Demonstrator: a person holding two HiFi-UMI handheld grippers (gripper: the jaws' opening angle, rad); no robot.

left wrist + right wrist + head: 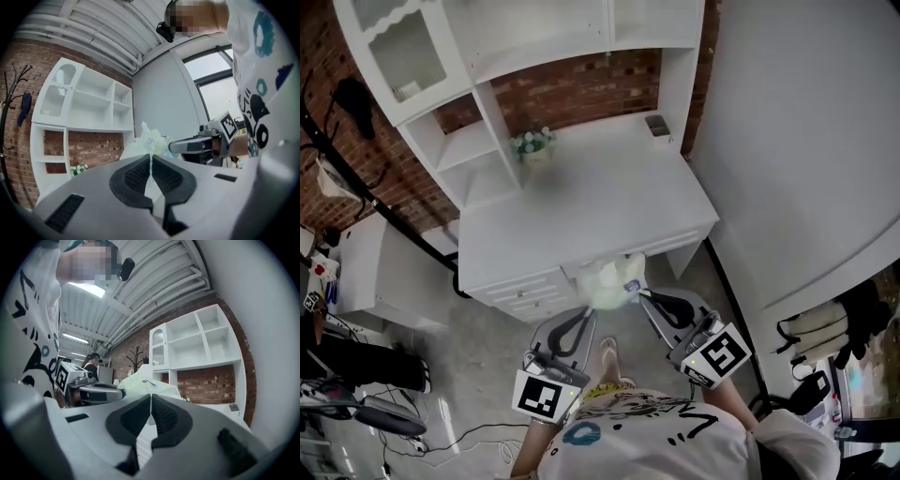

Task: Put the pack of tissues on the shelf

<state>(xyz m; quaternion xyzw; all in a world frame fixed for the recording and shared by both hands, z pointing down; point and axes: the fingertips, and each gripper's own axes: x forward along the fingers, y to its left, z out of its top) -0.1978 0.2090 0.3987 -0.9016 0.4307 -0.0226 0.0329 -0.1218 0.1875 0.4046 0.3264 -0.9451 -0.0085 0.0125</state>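
tongs pinch the pack of tissues [614,279] from two sides. the left gripper [592,309] has it at about 7 o'clock and the right gripper [643,294] has it at about 4 o'clock. in the left gripper view the two dark pads [136,176] are squeezed nearly together on a thin bit of the pack's wrap, and the pack puffs up just past them. the right gripper view shows the same (pads tight, thin white wrap between them).

seen from the head view, the pack is at the front edge of the white desk [609,202], at 6 o'clock of the desk top. i cannot tell if it rests on that edge. the white shelf [473,141] stands at about 11 o'clock from the pack, well apart from it. a small pot of flowers [532,143] sits on the desk just beside the shelf.
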